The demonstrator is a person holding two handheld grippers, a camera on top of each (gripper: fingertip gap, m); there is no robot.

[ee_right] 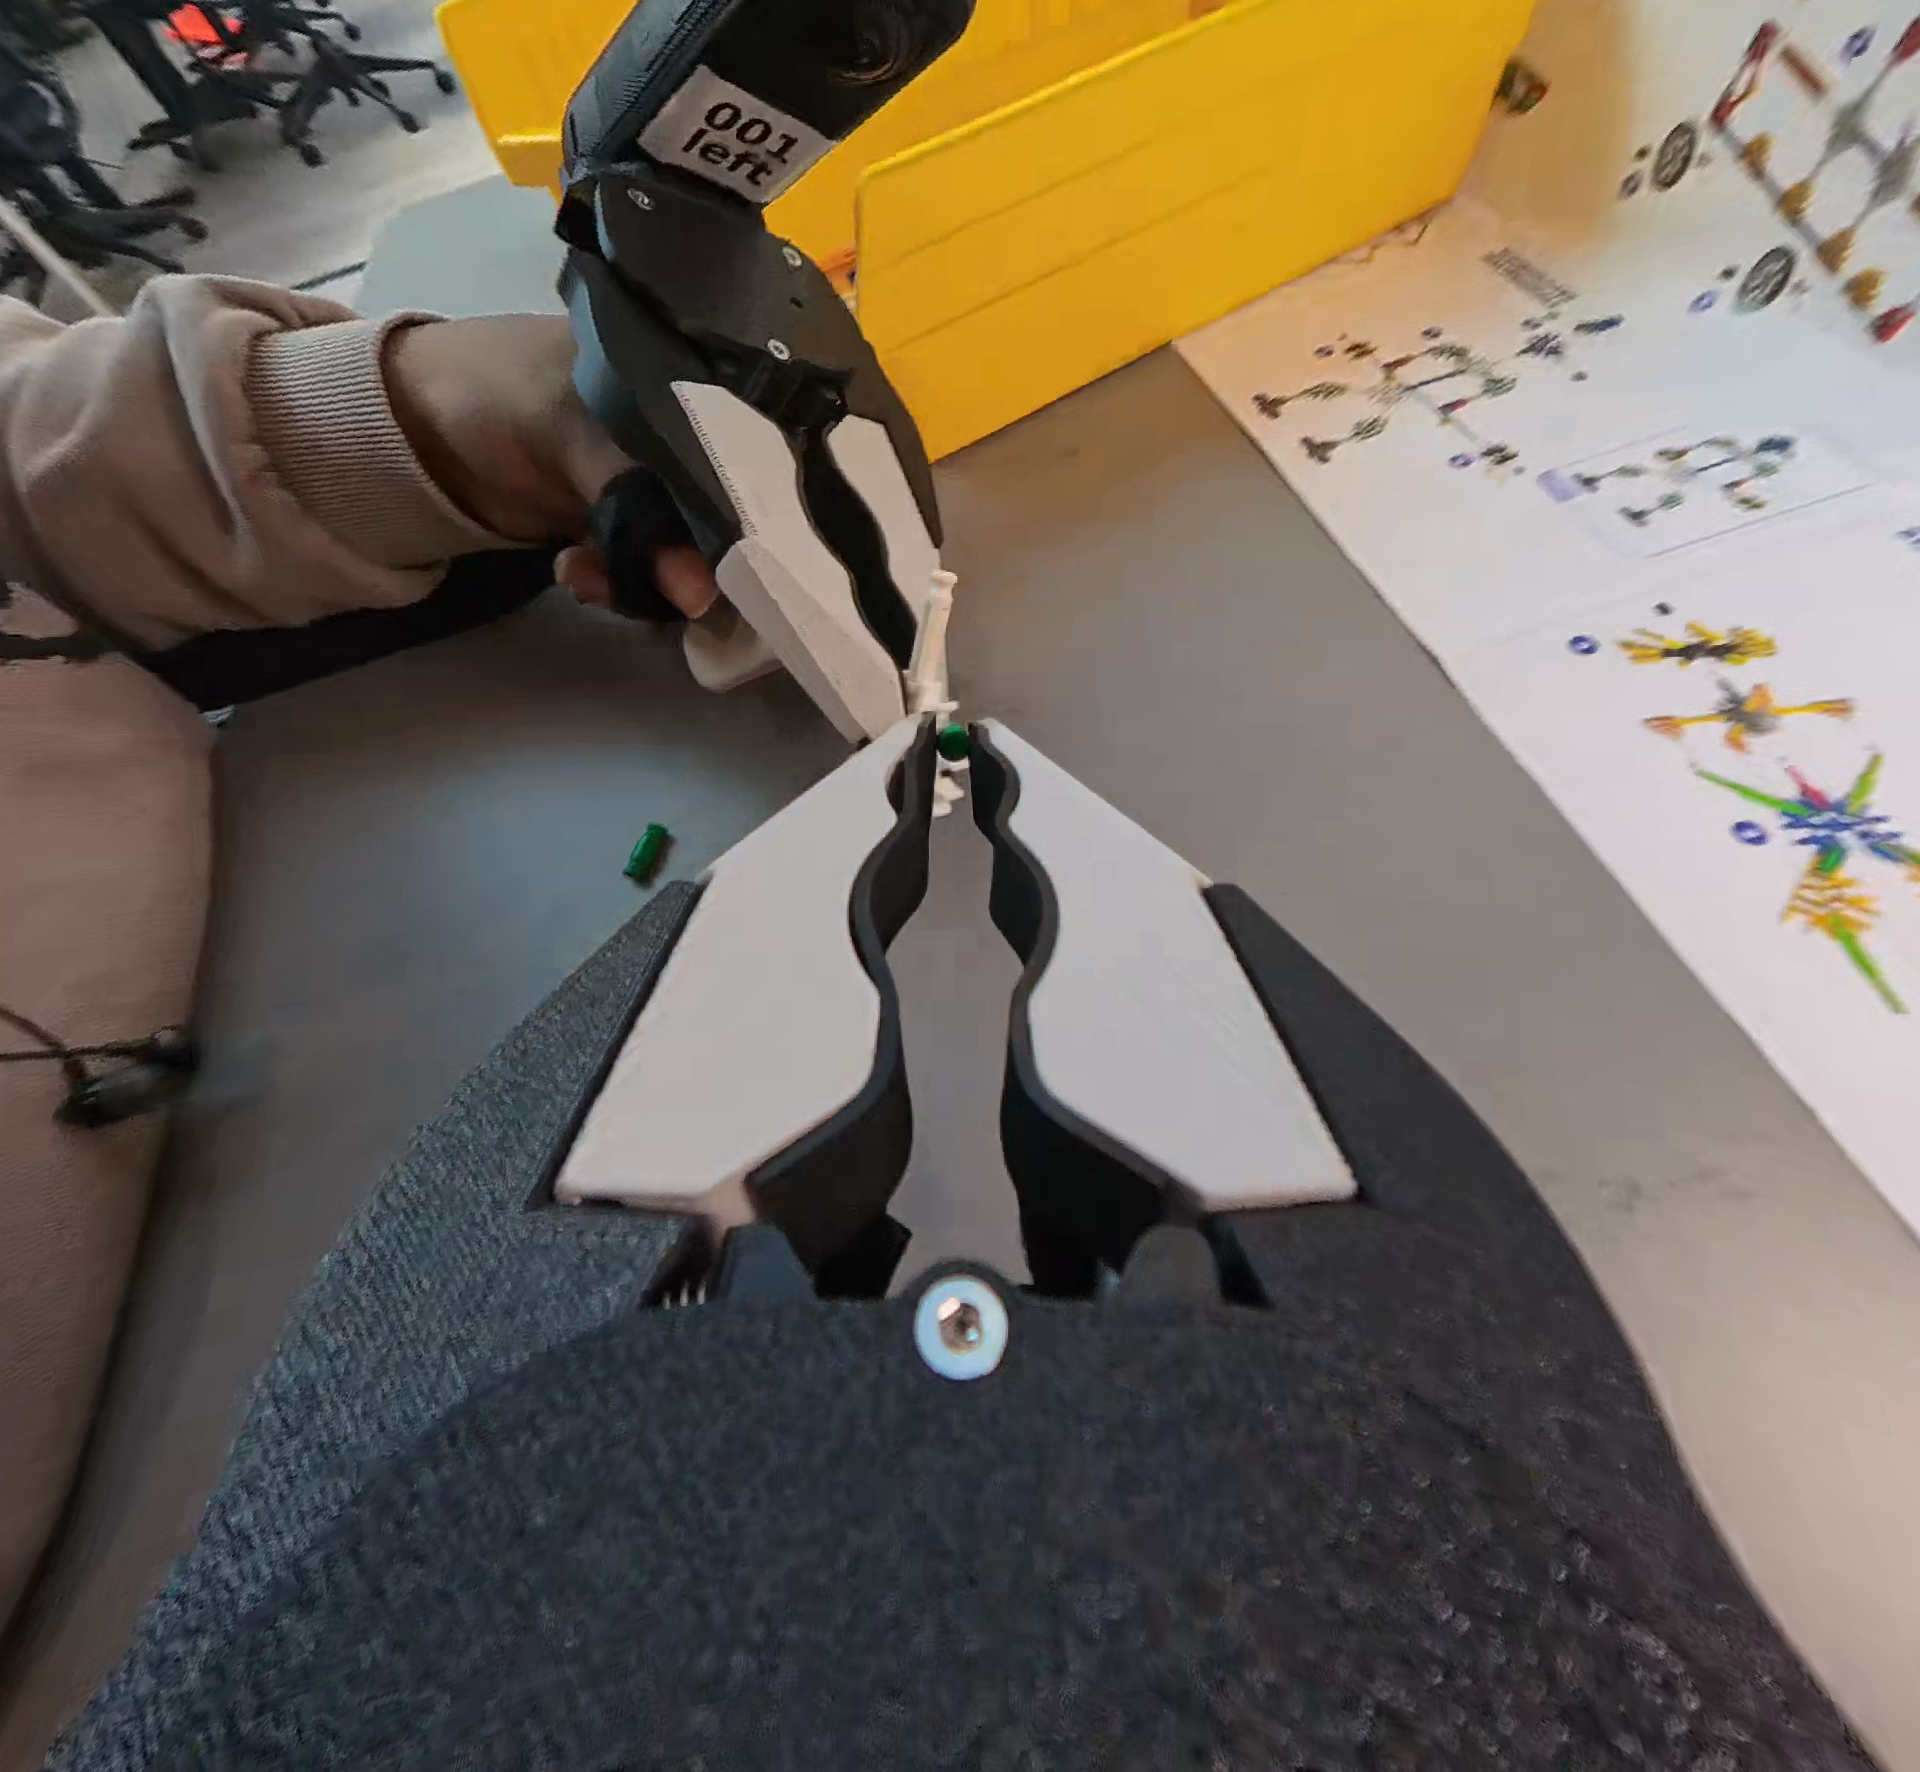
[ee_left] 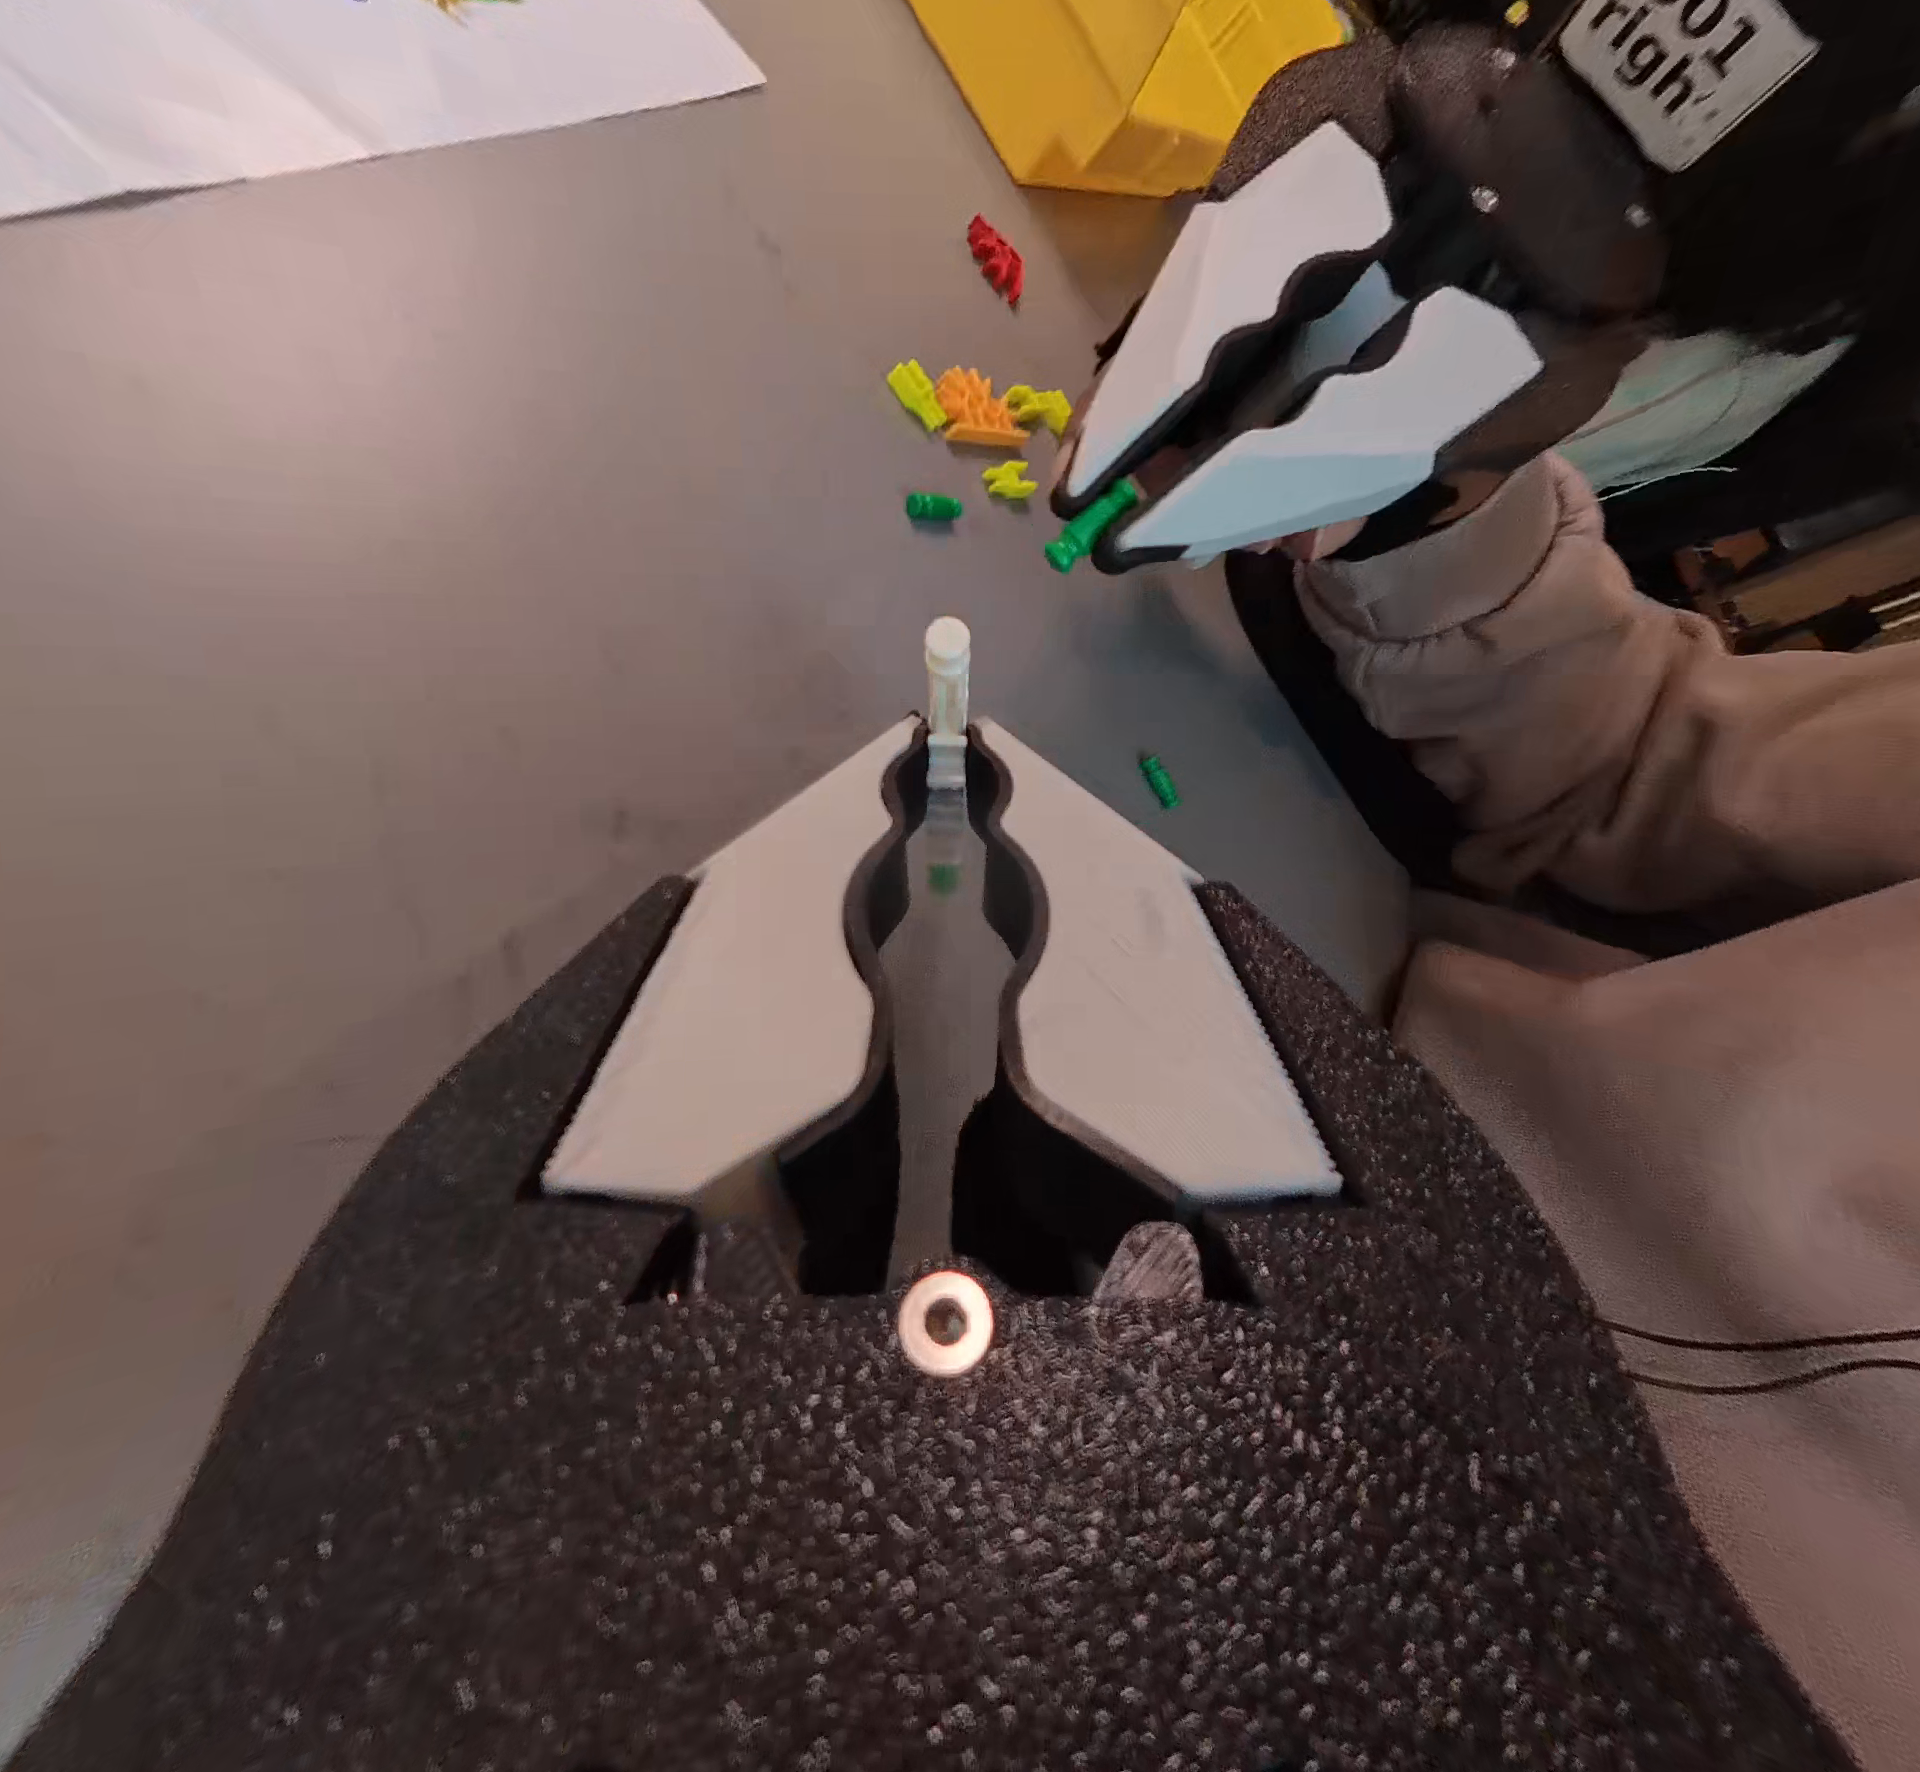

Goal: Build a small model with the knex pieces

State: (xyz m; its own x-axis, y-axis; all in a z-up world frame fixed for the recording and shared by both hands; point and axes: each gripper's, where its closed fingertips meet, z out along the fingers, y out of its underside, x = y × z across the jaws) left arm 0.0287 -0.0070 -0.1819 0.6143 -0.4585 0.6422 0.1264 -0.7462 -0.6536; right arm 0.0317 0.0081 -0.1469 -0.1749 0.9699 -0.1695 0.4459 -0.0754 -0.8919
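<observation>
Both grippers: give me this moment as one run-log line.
left gripper: shut on white rod | right gripper: shut on green rod | rods apart | loose parts on table

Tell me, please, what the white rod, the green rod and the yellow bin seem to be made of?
White rod: likely moulded plastic, slightly see-through, with a smooth knobbed end. Green rod: glossy plastic, by its even colour and moulded ridges. Yellow bin: rigid plastic, with smooth walls and a faint sheen.
</observation>
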